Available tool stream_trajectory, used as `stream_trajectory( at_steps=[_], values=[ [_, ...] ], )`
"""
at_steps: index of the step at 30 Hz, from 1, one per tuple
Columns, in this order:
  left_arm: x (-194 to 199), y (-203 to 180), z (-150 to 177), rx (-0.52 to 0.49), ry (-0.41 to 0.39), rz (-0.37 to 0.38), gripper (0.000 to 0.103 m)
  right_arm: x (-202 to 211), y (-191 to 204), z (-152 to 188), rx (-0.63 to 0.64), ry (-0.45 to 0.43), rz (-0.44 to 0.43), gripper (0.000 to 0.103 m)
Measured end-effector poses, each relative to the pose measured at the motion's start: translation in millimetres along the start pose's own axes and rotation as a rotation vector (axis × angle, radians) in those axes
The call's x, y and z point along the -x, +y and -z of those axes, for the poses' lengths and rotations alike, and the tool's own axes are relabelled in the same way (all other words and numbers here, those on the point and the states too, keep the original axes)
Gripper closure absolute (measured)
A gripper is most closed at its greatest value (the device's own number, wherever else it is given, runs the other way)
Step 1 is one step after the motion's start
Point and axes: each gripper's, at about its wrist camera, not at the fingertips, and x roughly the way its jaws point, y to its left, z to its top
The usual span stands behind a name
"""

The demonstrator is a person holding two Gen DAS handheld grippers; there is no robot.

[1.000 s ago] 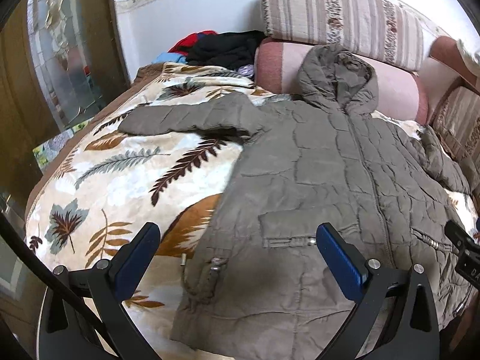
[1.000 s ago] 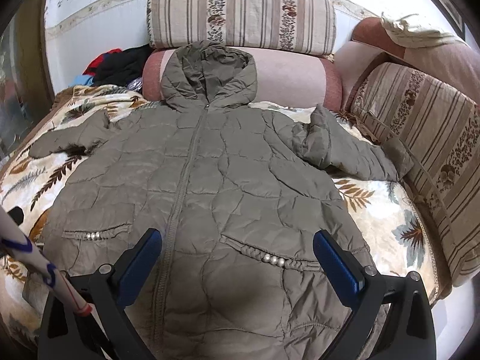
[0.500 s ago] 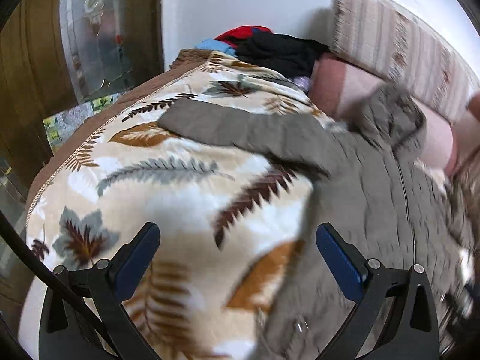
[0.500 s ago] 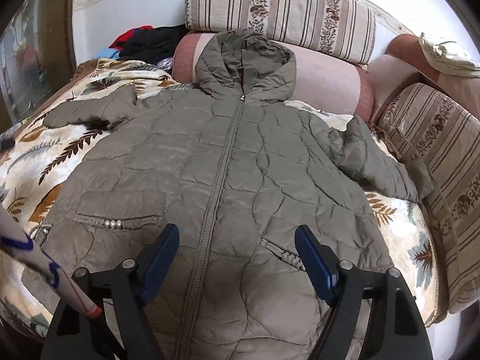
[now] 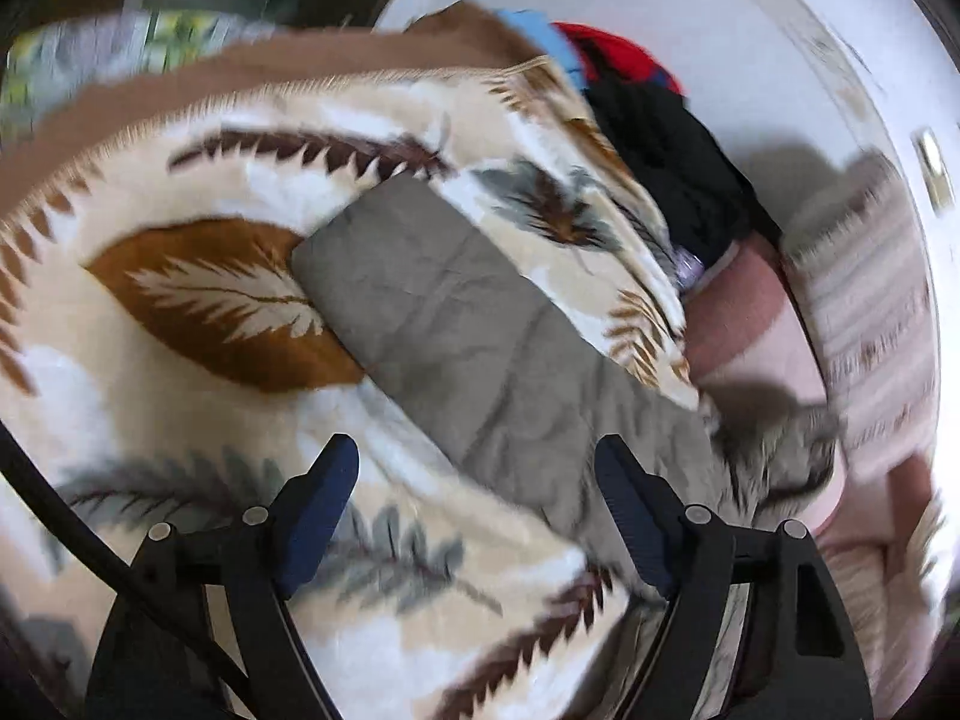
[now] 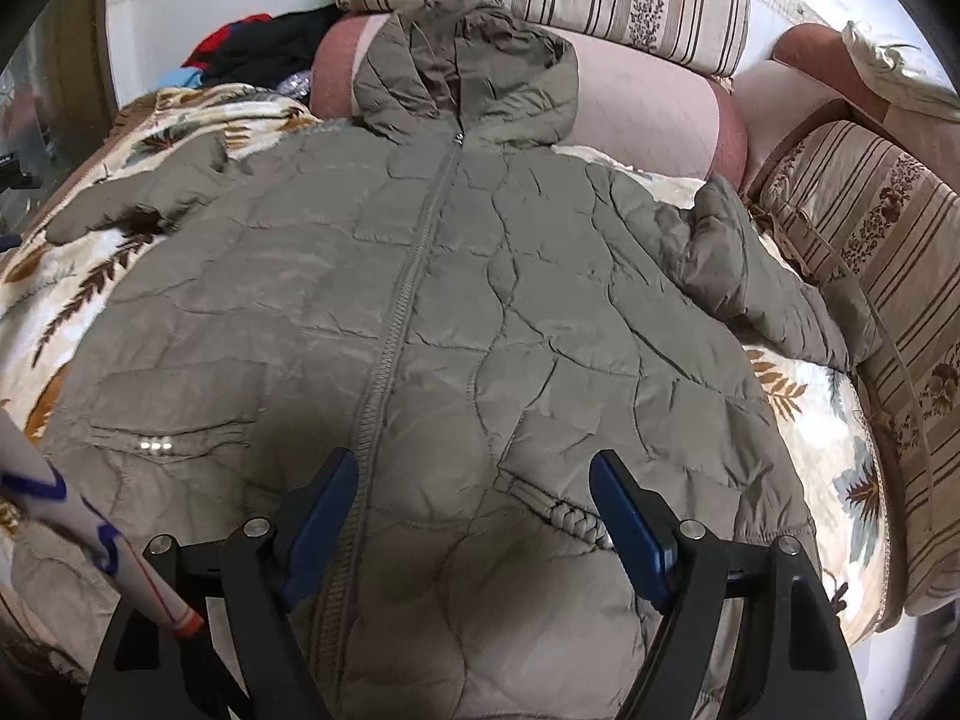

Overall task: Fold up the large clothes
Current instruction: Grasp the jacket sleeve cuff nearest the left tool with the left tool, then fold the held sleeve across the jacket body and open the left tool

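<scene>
Your left gripper (image 5: 477,510) is closing, empty, above the olive quilted hooded coat's (image 6: 456,300) outstretched sleeve (image 5: 456,324) — pinch only its slippery top layer and it slides free; right gripper (image 6: 474,516) hovers open, empty.

Bed (image 6: 828,420) covered by leaf-print blanket (image 5: 198,312). Olive quilted hooded jacket (image 6: 480,300) lies flat on blanket, front up, zip closed, sleeves spread. Hood rests against pink bolster (image 6: 648,114) at head end. Clothes pile (image 6: 264,54) in far left corner.
</scene>
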Motion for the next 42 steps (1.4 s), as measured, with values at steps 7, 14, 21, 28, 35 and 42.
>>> stream_trajectory(
  at_steps=[7,14,21,28,35,42],
  values=[
    [-57.9,33.0,-25.3,0.135,0.043,0.031,0.023,-26.5,1.4,-4.5,0.003,0.054,0.018,0.020],
    [-75.6,8.4,-43.1,0.070,0.029,-0.080,0.040,-40.5,2.5,-3.7,0.012,0.078,0.013,0.020],
    [-60.8,-30.9,-31.2,-0.064,0.033,-0.219,0.093,-33.6,-7.2,-1.3,-0.016,0.049,-0.001,0.020],
    [10.2,-159.4,18.7,-0.355,-0.031,-0.094,0.094,-14.4,-22.5,2.1,-0.072,-0.018,-0.053,0.020],
    [29.7,-286.0,128.0,-0.598,0.045,0.117,0.094,9.0,-56.9,12.0,-0.164,-0.072,-0.078,0.020],
    [-18.7,-328.7,257.1,-0.759,0.205,0.125,0.093,25.6,-98.3,27.1,-0.255,-0.095,-0.076,0.020]
  ],
)
